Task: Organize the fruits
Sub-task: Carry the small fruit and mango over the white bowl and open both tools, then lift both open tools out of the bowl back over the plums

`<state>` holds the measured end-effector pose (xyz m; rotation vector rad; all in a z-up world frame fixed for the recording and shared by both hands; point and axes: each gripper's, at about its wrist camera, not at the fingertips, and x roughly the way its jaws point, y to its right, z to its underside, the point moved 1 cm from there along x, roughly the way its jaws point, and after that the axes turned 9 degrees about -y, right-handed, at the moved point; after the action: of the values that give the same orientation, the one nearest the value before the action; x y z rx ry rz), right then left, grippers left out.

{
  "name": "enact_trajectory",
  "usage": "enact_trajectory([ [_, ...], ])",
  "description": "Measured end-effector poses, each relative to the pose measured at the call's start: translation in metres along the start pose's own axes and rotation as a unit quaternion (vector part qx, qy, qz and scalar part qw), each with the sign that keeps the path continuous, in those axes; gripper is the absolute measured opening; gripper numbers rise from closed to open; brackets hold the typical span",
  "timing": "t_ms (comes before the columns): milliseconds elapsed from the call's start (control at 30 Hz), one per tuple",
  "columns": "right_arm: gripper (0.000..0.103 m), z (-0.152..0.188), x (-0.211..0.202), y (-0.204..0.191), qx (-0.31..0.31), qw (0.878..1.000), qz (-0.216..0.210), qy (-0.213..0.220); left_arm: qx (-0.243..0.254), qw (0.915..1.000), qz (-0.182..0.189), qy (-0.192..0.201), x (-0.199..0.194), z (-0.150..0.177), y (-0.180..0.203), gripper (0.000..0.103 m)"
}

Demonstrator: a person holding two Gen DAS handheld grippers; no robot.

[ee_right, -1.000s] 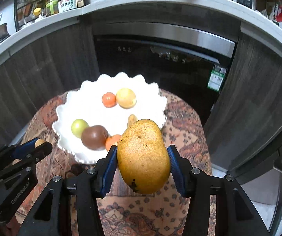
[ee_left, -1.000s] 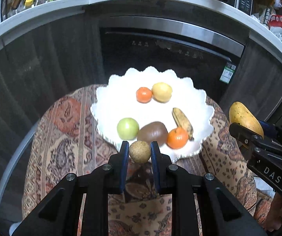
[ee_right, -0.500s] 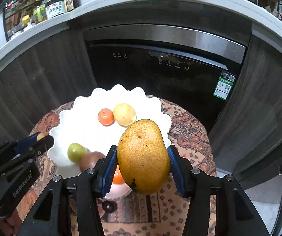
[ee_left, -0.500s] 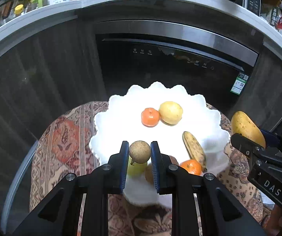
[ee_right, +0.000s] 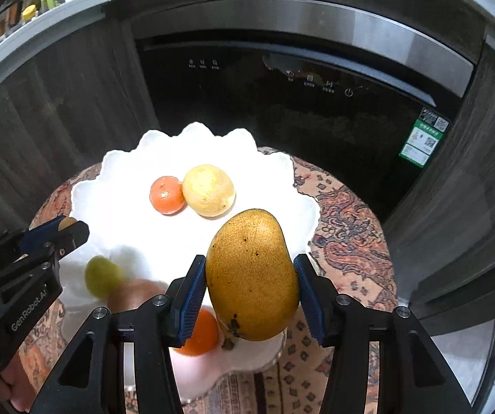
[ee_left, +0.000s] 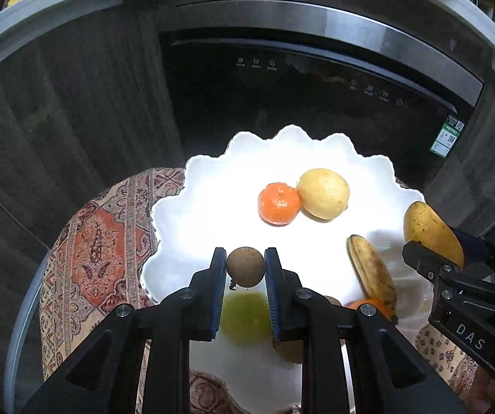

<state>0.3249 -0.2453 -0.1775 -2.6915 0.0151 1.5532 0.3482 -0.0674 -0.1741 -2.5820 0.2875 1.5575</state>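
- Pinching a small round brown fruit [ee_left: 245, 266], the left gripper [ee_left: 245, 269] hangs over the near part of the white scalloped plate [ee_left: 199, 200], right above a green fruit [ee_left: 245, 317].
- Right gripper [ee_right: 251, 293] is clamped on a big yellow mango [ee_right: 252, 276], held over the plate's near right edge.
- Sitting on the plate: a tangerine [ee_left: 278, 203] touching a lemon [ee_left: 323, 193], a spotty banana [ee_left: 371, 270], another orange [ee_right: 199, 333] and a brown kiwi-looking one [ee_right: 132, 295].
- Plate's on a patterned cloth [ee_left: 99, 241] in front of a dark appliance [ee_left: 299, 103].
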Motion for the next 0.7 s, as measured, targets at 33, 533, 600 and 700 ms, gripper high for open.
enact_trajectory([
  [33,0.052,-0.001,0.003,0.0,-0.001,1.0,-0.002,-0.002,0.004,1.0,0.0,-0.002,0.002,-0.001,0.0,0.023],
  [533,0.078,0.001,-0.008,-0.003,-0.003,0.999,0.033,0.008,0.003,0.9994,-0.033,0.001,-0.009,0.009,-0.008,0.076],
  [600,0.078,0.003,-0.019,-0.003,-0.001,0.999,0.035,0.016,0.0,0.9996,-0.029,0.004,-0.018,0.012,-0.007,0.079],
  [700,0.078,0.006,-0.033,-0.003,0.001,0.999,0.036,0.024,-0.001,0.9995,-0.029,0.012,-0.031,0.016,-0.005,0.085],
])
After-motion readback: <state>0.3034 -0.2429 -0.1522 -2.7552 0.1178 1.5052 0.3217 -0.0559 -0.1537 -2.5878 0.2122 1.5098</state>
